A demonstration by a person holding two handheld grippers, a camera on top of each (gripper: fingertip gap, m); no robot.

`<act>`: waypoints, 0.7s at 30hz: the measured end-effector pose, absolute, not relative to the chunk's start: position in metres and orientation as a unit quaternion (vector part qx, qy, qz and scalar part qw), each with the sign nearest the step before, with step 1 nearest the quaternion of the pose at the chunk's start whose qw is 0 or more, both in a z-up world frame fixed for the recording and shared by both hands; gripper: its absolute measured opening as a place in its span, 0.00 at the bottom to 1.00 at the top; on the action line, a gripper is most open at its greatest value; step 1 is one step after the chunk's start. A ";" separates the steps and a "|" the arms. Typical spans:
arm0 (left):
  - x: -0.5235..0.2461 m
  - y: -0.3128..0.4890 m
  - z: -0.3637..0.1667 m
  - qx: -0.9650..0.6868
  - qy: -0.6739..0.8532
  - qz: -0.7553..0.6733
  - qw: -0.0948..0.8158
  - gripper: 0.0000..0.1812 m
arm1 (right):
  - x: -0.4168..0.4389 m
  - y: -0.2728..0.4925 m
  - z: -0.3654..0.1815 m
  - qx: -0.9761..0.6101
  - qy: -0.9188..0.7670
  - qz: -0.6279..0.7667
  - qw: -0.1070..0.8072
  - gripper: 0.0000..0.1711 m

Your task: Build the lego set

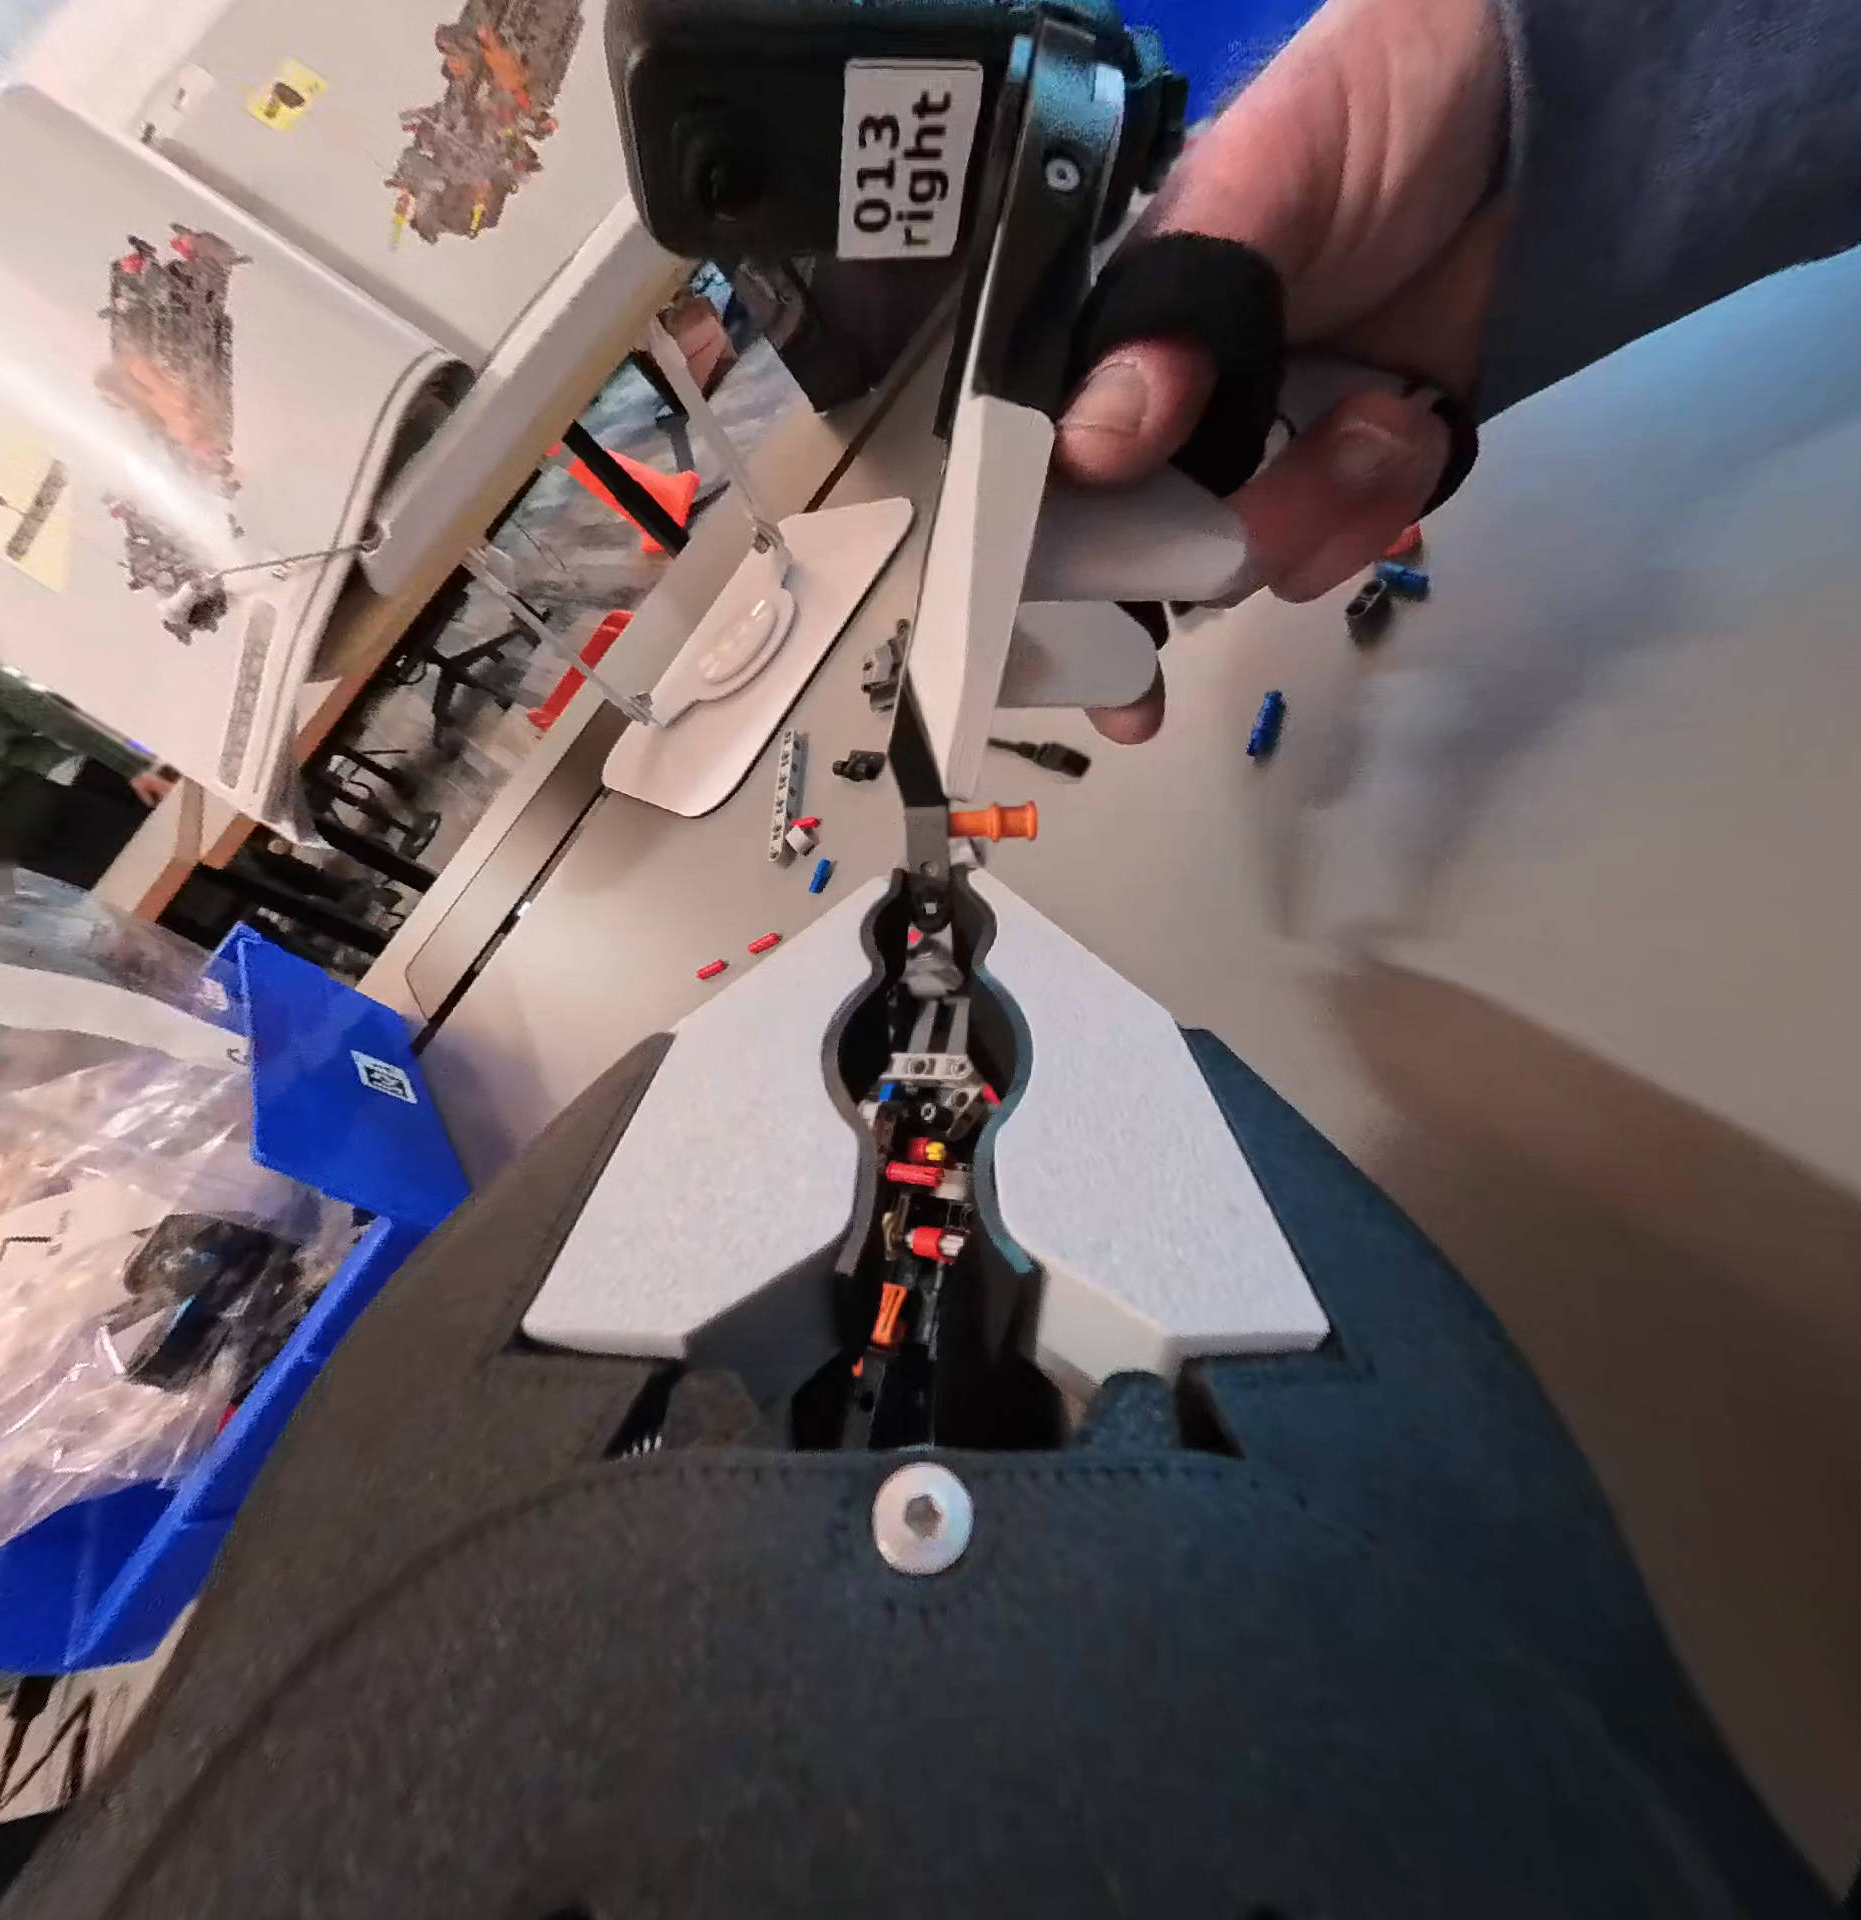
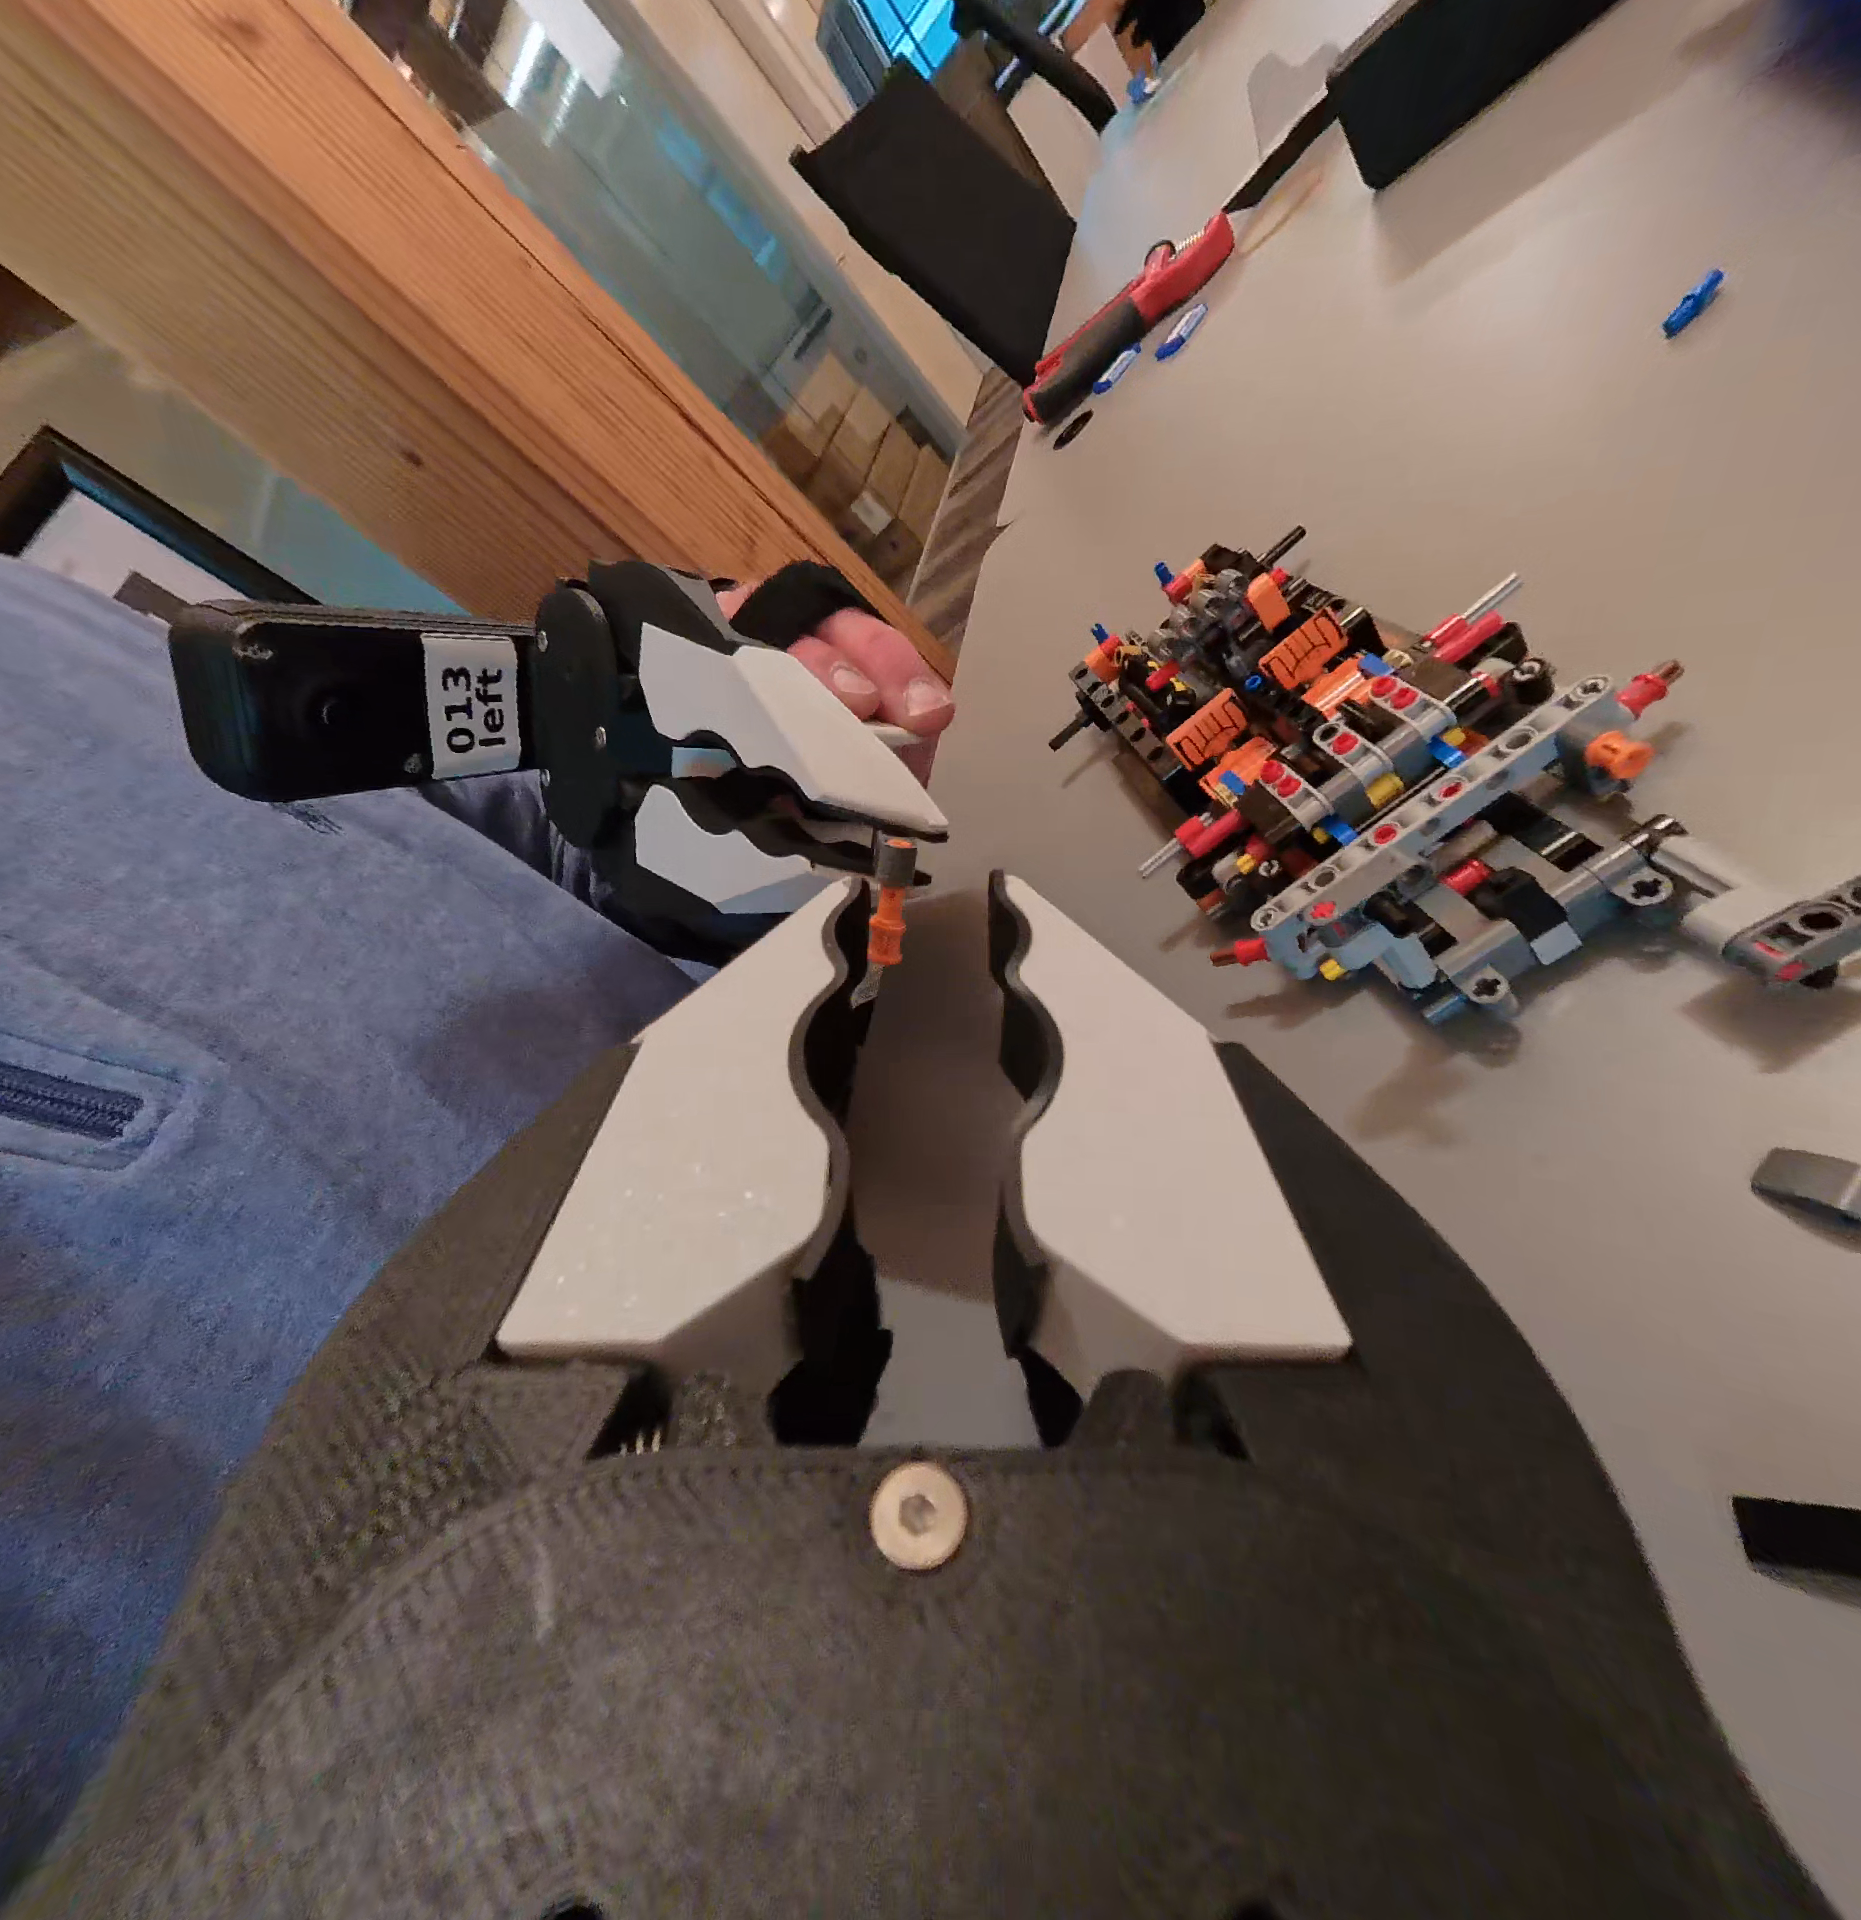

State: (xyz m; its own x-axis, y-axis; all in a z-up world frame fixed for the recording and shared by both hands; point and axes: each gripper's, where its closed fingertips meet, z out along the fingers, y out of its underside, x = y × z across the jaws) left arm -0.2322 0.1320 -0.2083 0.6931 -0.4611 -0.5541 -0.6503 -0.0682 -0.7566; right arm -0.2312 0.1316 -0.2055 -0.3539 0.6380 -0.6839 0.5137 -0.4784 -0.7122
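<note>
My left gripper [image 1: 928,896] is shut on a small dark grey connector [image 2: 893,858] with an orange pin [image 2: 885,925] sticking out of it. It holds this above the grey table. My right gripper [image 2: 926,899] is open, and the orange pin lies just inside its left fingertip. In the left wrist view the right gripper [image 1: 931,826] comes down from above, edge on, and the orange pin [image 1: 993,821] sticks out beside its tip. The partly built lego assembly [image 2: 1393,790] rests on the table to the right. It also shows through my left fingers' gap [image 1: 926,1153].
A blue bin [image 1: 334,1132] with plastic bags stands at the left. Loose pieces lie on the table: a grey beam [image 1: 788,795], red pins [image 1: 736,956], a blue pin [image 1: 1264,719], a grey liftarm [image 2: 1809,925]. Red-handled pliers [image 2: 1123,322] lie far back. The person's blue sweater [image 2: 230,1039] is close on the left. Left and right tips are no more than a few centimetres apart.
</note>
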 end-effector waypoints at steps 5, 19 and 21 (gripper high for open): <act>-0.228 0.130 -0.207 -0.708 0.409 0.108 0.566 0.03 | -0.235 0.122 -0.198 -0.550 -0.499 0.668 0.034 0.03; -0.344 0.138 -0.268 -0.857 0.401 0.158 0.281 0.66 | -0.212 0.144 -0.210 -0.565 -0.489 0.658 0.092 0.03; -0.362 0.134 -0.289 -0.869 0.409 0.160 0.228 0.68 | -0.210 0.140 -0.213 -0.560 -0.497 0.657 0.090 0.03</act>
